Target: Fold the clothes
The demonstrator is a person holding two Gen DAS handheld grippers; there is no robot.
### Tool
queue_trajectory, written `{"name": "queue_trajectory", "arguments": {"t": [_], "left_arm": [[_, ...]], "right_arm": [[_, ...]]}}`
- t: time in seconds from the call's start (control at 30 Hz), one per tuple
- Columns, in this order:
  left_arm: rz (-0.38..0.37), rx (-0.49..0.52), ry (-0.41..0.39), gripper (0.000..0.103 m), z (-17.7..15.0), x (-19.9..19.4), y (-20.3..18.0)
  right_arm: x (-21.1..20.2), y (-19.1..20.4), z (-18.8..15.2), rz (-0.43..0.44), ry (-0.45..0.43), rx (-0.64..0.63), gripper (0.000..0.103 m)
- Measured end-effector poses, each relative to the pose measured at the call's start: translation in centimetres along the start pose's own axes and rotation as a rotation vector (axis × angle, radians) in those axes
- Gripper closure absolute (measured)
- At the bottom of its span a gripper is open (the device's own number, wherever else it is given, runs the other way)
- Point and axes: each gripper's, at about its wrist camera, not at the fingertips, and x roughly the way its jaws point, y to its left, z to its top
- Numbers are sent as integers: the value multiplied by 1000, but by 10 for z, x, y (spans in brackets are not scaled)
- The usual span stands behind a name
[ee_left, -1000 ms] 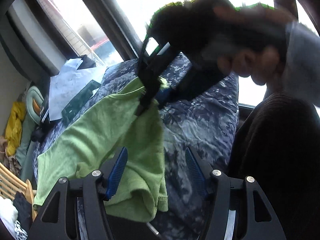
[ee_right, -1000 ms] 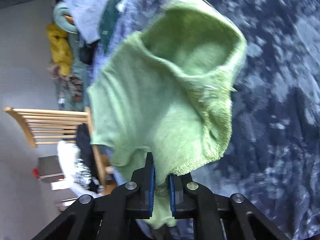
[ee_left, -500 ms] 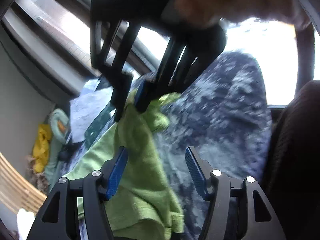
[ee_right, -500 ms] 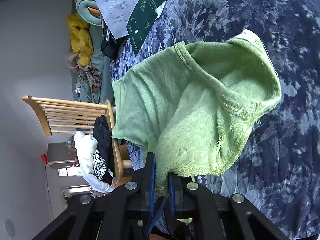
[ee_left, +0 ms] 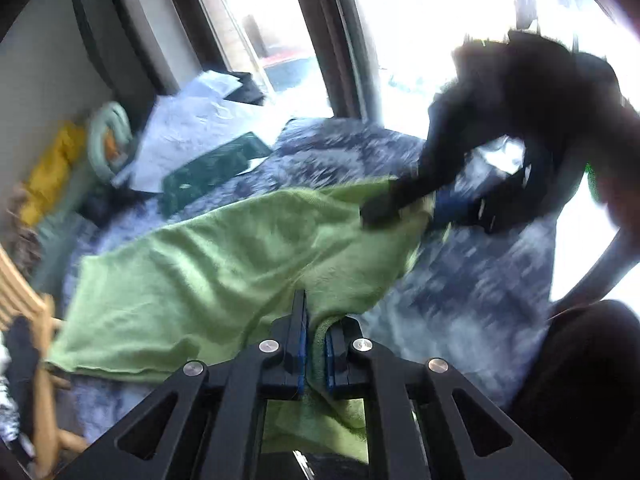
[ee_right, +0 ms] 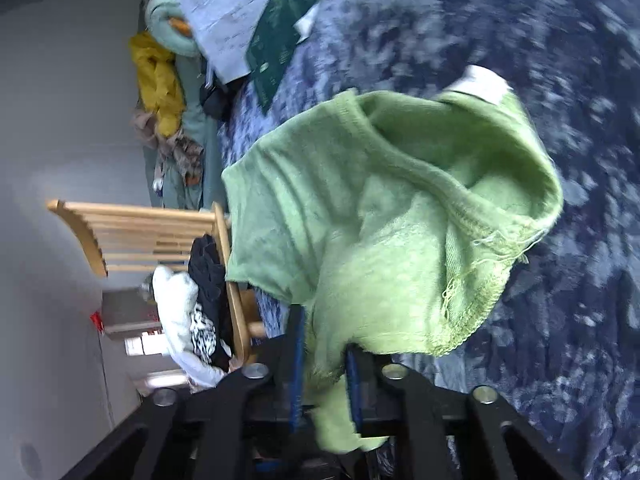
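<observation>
Fabric fills most of my left wrist view: the green garment (ee_left: pixel 224 264) is spread over the bed (ee_left: pixel 472 280), which has a dark blue mottled cover, and one edge of it rises toward my camera. My left gripper (ee_left: pixel 316 344) has its jaws pressed together on a fold of this edge. At the far side of the cloth I see my right gripper (ee_left: pixel 424 208), blurred, touching the opposite part of the garment. Near the far left corner of the bed lie white papers (ee_left: pixel 192 120) and a dark green booklet (ee_left: pixel 212 168); a yellow cloth (ee_left: pixel 52 172) is beside the bed at the left.

From the right wrist view, the jaws of the right gripper (ee_right: pixel 324 368) are clamped on a bunch of the green garment (ee_right: pixel 380 208), with the cloth filling the gap between them. The garment hangs over the bed (ee_right: pixel 560 60), and a white label (ee_right: pixel 480 84) shows at its far hem. A wooden chair (ee_right: pixel 160 232) with dark and white clothes (ee_right: pixel 200 300) on it stands beside the bed's edge.
</observation>
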Motion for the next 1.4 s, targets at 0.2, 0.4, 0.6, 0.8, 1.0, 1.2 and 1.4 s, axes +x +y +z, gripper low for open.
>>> {"name": "queue_trajectory", "arguments": {"t": [0.2, 0.4, 0.6, 0.8, 1.0, 1.2, 1.4], "left_arm": [[-194, -38, 58, 97, 16, -3, 22], [-232, -32, 49, 97, 23, -16, 34], [-240, -54, 53, 97, 18, -27, 52], [-233, -58, 44, 96, 12, -38, 60], [-226, -55, 42, 96, 9, -42, 61], [-254, -48, 96, 96, -5, -37, 56], [-321, 17, 132, 96, -22, -29, 18]], "right_arm": [[-1, -18, -16, 63, -32, 85, 58], [-3, -33, -41, 49, -94, 137, 31], [12, -47, -34, 136, -113, 219, 31], [36, -47, -16, 224, -104, 248, 31], [51, -35, -10, 225, -85, 203, 84], [22, -19, -12, 131, -162, 126, 96], [-30, 2, -12, 26, -297, 68, 97]]}}
